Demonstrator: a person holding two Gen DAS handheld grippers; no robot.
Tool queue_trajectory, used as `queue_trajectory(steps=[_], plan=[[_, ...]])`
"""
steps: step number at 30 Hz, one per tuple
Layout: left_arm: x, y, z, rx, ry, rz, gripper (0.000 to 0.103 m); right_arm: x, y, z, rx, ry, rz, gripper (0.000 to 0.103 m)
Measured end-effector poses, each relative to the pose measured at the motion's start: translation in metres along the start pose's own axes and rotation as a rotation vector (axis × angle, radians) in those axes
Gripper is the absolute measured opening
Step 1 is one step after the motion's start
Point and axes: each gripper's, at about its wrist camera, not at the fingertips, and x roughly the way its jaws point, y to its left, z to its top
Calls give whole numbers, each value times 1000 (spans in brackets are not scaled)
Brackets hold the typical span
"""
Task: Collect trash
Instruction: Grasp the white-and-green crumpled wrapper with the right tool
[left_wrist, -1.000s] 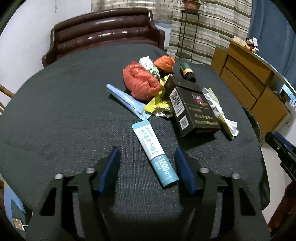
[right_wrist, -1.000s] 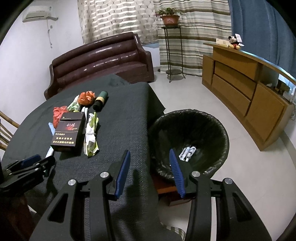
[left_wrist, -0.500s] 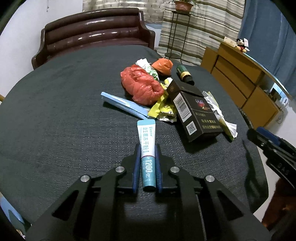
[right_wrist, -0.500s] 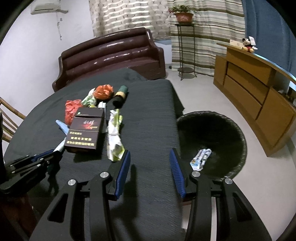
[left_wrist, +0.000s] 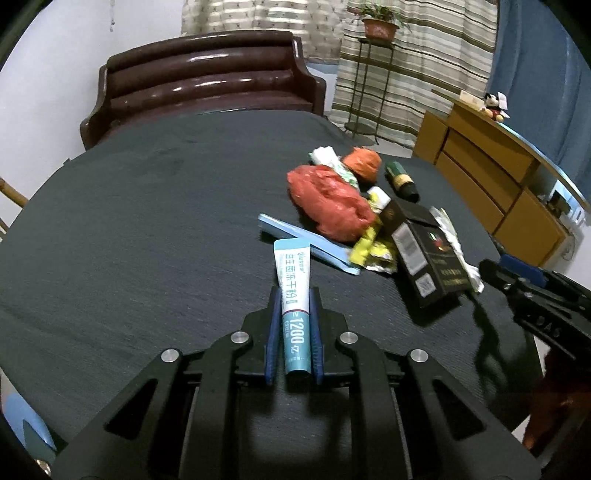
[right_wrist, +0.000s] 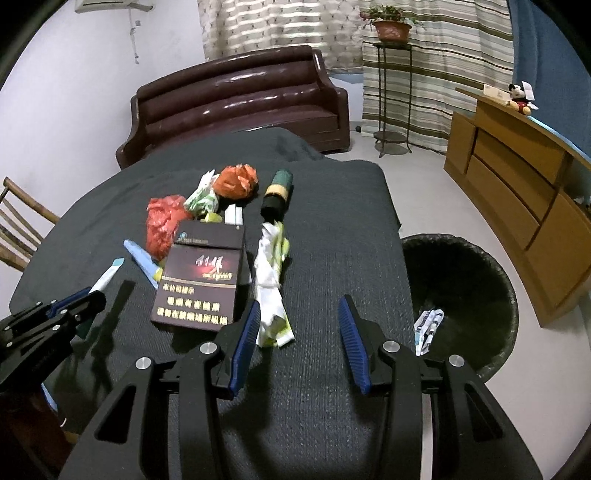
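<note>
My left gripper (left_wrist: 294, 299) is shut on a white and teal tube (left_wrist: 293, 291), held just above the dark tablecloth; the tube also shows in the right wrist view (right_wrist: 107, 277). My right gripper (right_wrist: 300, 312) is open and empty over the table's near edge, its left finger beside a crumpled white and green wrapper (right_wrist: 271, 280). A pile of trash lies beyond: a black carton (right_wrist: 201, 280), a red bag (left_wrist: 328, 201), an orange wad (left_wrist: 362, 163), a dark bottle (right_wrist: 277, 192), a blue strip (left_wrist: 308, 243). A black-lined bin (right_wrist: 461, 295) stands on the floor at right.
A brown sofa (right_wrist: 236, 107) stands behind the table (left_wrist: 147, 221). A wooden cabinet (right_wrist: 524, 192) runs along the right wall. A plant stand (right_wrist: 391, 92) is by the curtains. A wooden chair (right_wrist: 18, 225) is at the left. The bin holds a white wrapper (right_wrist: 426, 325).
My left gripper closed on the tube and lifted it. My right gripper swung from above the bin leftward over the table, toward the white wrapper.
</note>
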Motion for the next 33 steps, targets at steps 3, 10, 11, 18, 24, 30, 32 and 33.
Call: queue_trajectory(steps=[3, 10, 11, 18, 24, 30, 32, 33], plan=[[1, 9, 4, -13, -8, 12, 15, -3, 0, 5, 2, -8, -4, 44], [5, 22, 8, -37, -5, 23, 15, 14, 7, 9, -35, 34, -17, 44], [5, 23, 8, -37, -5, 23, 15, 16, 7, 9, -36, 41, -17, 44], [9, 27, 10, -44, -4, 24, 15, 28, 14, 14, -50, 73, -12, 44], [10, 26, 11, -48, -2, 23, 15, 31, 17, 19, -74, 79, -7, 40], [11, 26, 11, -47, -1, 22, 15, 33, 25, 19, -124, 78, -8, 32], [11, 26, 11, -45, -2, 20, 15, 35, 26, 19, -132, 84, 0, 22], [11, 27, 12, -45, -2, 19, 15, 35, 26, 19, -133, 86, 1, 21]])
